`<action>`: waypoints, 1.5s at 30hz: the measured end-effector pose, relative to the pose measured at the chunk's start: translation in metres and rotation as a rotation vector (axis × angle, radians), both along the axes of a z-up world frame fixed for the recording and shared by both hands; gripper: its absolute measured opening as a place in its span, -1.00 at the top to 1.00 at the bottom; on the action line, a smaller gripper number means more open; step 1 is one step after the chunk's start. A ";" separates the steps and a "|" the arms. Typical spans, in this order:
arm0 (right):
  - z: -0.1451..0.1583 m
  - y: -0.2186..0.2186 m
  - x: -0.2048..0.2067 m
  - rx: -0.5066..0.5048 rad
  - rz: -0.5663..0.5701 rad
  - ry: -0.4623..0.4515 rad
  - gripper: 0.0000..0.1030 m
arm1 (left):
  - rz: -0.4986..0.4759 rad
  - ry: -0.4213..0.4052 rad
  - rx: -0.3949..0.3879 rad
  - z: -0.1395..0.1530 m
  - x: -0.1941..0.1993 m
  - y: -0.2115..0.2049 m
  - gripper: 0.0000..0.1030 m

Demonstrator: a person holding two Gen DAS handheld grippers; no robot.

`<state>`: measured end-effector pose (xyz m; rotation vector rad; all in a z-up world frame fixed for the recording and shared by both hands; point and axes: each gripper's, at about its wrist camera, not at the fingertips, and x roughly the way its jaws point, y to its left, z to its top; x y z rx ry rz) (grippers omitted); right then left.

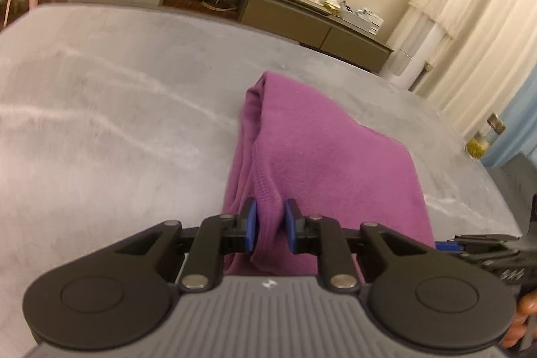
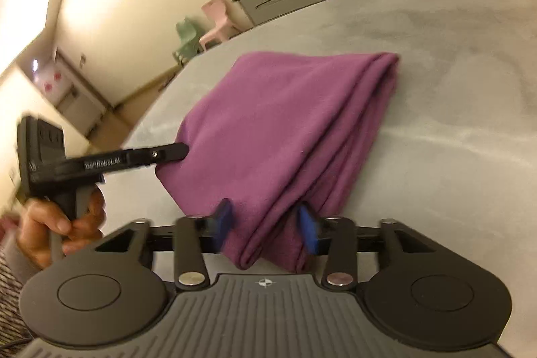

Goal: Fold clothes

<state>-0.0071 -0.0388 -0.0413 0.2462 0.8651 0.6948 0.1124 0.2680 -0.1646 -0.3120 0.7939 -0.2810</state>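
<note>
Grey tabletop (image 1: 100,123) fills both views, a sideboard behind at the top. At frame centre the purple cloth (image 1: 319,156) lies in layers, its near end raised. Left gripper (image 1: 270,228) and right gripper (image 2: 265,228) each have fingers clamped on that edge; I'd keep both corners level and taut, layers aligned

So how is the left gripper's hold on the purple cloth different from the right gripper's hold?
The left gripper pinches one narrow ridge of the purple cloth, with its jaws close together. The right gripper takes a thicker bundle of several folded layers, with its jaws set wider. Both hold the cloth's near edge, and the far end lies on the grey surface.
</note>
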 end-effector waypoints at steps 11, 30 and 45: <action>0.044 0.032 -0.021 -0.245 0.017 -0.395 0.90 | 0.012 -0.048 0.057 0.009 -0.020 -0.008 0.66; 0.051 0.004 -0.012 -0.214 -0.184 -0.381 0.59 | -0.023 -0.219 0.053 0.053 -0.048 -0.009 0.61; 0.031 0.059 -0.012 -0.290 0.015 -0.419 0.21 | 0.092 -0.097 0.113 0.005 -0.050 -0.016 0.49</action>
